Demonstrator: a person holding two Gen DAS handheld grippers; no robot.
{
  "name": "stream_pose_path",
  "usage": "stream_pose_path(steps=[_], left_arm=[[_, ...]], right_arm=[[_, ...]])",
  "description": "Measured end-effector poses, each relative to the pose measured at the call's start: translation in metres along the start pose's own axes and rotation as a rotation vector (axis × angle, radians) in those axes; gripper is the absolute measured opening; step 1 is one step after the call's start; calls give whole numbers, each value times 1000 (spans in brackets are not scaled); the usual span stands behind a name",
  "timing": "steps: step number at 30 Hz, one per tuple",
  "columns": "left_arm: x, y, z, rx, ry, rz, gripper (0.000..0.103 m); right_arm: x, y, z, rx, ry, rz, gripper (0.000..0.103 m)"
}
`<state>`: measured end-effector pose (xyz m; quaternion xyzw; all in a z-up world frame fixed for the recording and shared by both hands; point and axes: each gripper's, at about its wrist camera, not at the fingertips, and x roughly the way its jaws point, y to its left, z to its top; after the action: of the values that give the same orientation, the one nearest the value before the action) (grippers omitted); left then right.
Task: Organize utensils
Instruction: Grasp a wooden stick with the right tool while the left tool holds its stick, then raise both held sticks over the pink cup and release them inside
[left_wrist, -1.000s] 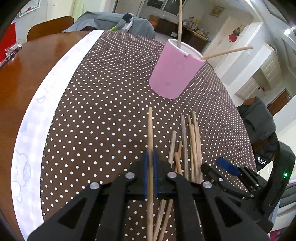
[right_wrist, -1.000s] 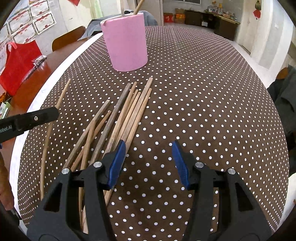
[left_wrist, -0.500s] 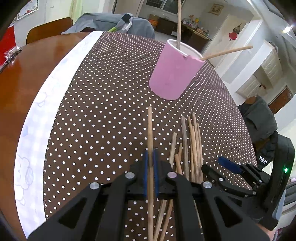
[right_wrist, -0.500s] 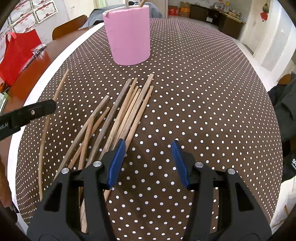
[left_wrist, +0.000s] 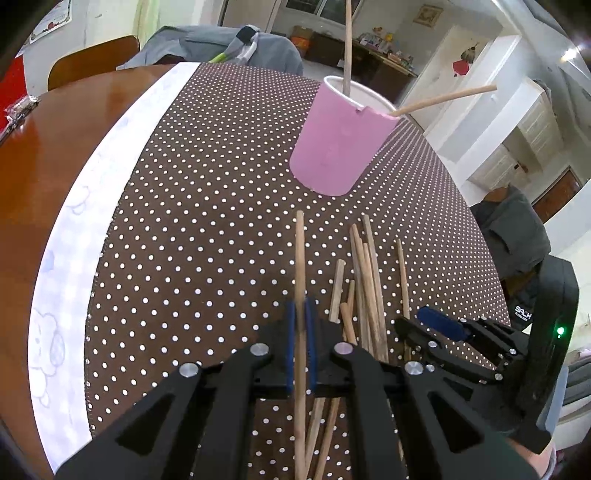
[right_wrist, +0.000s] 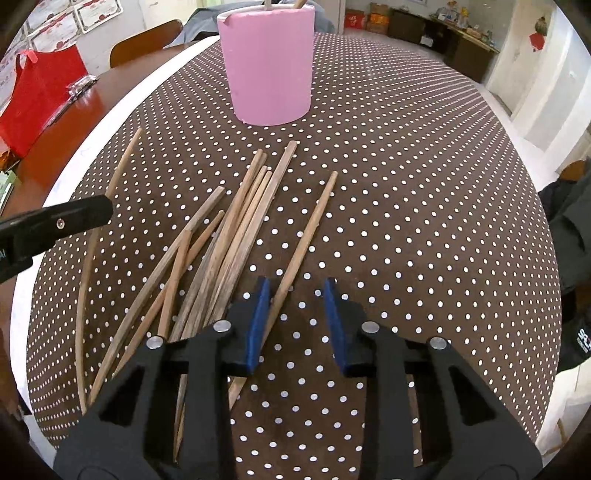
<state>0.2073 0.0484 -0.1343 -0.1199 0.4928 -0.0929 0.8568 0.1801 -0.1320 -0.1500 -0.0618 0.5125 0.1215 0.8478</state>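
My left gripper (left_wrist: 300, 323) is shut on one long wooden chopstick (left_wrist: 300, 258), whose tip points toward the pink cup (left_wrist: 340, 144). Two sticks stand in that cup. A loose pile of chopsticks (right_wrist: 229, 240) lies on the dotted brown cloth in front of the pink cup (right_wrist: 269, 70). One chopstick (right_wrist: 312, 225) lies apart to the right of the pile. Its near end runs between the jaws of my right gripper (right_wrist: 295, 295), close against the left pad. These jaws are closing, and the right pad still stands clear of the stick.
The dotted cloth (right_wrist: 424, 184) covers a round wooden table (left_wrist: 55, 147) with a white border strip. A red bag (right_wrist: 37, 96) sits at the far left. Chairs with grey clothing stand behind the table, and a dark jacket hangs at the right edge.
My right gripper's jaws have narrowed. One chopstick has shifted right, away from the pile, and now lies between those jaws. The left gripper and its chopstick have stayed put.
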Motion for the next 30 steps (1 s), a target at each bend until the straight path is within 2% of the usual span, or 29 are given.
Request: stream_pose_path(steps=[1,3,7,13,19,21,25,30], left_arm=[[-1,-1,0,1,-2,-1,6],[-5,-2,1,1,-9,-10,6],[-13,-10,4,19,-21,-20,6],[-33,-26,7,54,-64,-49,6],[-66,-43,11,109,-161,-91,6],[-80,-46,15,120,-218,-118,6],[-103,-53,24,151,-318,-153,5],[-119,-60,41,163,-385,-170,5]], right_arm=[[1,-5,1,5,3,11,13],[2,-17,5,20,9,21,9],[2,-46,10,77,0,90,6],[-17,-72,6,137,-95,177,6],[-55,-92,8,160,-262,248,6],[-73,-96,11,162,-350,274,6],[-100,-95,17,159,-497,309,6],[-119,-85,23,149,-637,322,6]])
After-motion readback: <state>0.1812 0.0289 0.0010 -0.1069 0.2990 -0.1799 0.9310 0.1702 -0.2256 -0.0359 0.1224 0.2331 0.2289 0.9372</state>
